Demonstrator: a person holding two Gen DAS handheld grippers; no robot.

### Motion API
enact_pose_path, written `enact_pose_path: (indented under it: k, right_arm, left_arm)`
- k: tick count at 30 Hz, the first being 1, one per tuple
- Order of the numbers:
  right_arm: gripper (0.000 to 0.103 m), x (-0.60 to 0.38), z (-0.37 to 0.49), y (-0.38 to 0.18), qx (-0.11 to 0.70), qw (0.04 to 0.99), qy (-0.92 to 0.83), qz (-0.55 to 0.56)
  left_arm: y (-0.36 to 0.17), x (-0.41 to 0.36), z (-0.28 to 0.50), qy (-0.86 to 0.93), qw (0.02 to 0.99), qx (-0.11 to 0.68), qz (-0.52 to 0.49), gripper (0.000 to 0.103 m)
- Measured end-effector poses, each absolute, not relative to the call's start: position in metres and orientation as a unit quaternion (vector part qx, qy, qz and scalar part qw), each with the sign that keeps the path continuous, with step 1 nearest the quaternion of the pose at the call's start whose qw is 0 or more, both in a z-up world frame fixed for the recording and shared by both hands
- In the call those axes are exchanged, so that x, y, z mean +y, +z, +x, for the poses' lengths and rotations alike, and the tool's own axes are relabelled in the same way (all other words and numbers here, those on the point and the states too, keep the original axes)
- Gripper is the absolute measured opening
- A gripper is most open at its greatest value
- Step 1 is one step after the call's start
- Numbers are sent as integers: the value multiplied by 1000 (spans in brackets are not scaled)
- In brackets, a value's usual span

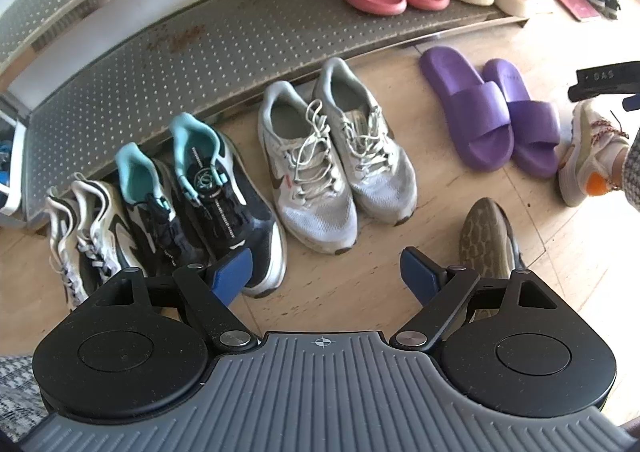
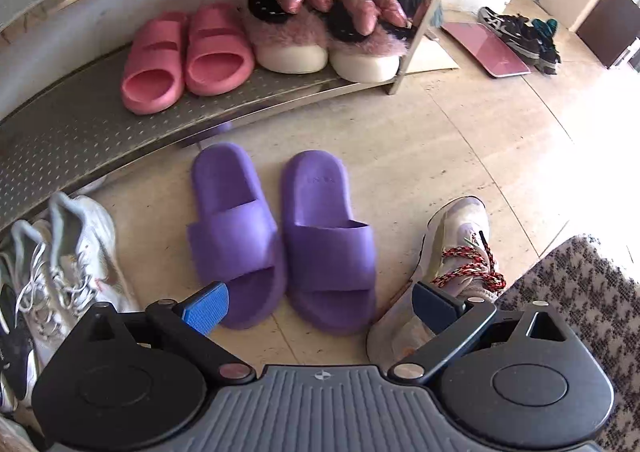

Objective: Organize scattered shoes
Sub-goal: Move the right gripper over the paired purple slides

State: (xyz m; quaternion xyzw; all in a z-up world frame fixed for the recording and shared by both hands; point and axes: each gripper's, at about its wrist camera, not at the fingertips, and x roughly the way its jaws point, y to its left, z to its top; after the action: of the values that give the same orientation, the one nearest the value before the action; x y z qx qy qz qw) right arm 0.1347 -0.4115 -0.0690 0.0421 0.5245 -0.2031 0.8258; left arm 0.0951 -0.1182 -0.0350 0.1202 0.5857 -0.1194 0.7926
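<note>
On the floor along the shoe rack's front edge, the purple slides are lying paired, long axes pointing at the rack, directly ahead of the right gripper (jaws apart, empty); the left gripper is hovering agape farther off.

**A home entryway with a shoe rack**

A low perforated metal shoe rack holds pink slides and furry slippers; sneakers and purple slides line the beige tile floor
</note>
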Motion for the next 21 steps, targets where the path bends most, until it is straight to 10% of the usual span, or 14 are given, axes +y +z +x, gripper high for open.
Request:
enact_pose_path:
  k: [8, 13, 21]
  right_arm:
    - [97, -460, 138, -75, 490, 825, -272, 73]
    - [74, -510, 146, -89, 508, 804, -292, 102]
    - [94, -497, 182, -159, 594, 774, -205, 75]
  left_arm:
    - [-81, -110, 104, -87, 744, 648, 138, 87]
    - [-102, -111, 109, -83, 726, 667, 146, 87]
    - [-125, -115, 116, -93, 706, 684, 158, 88]
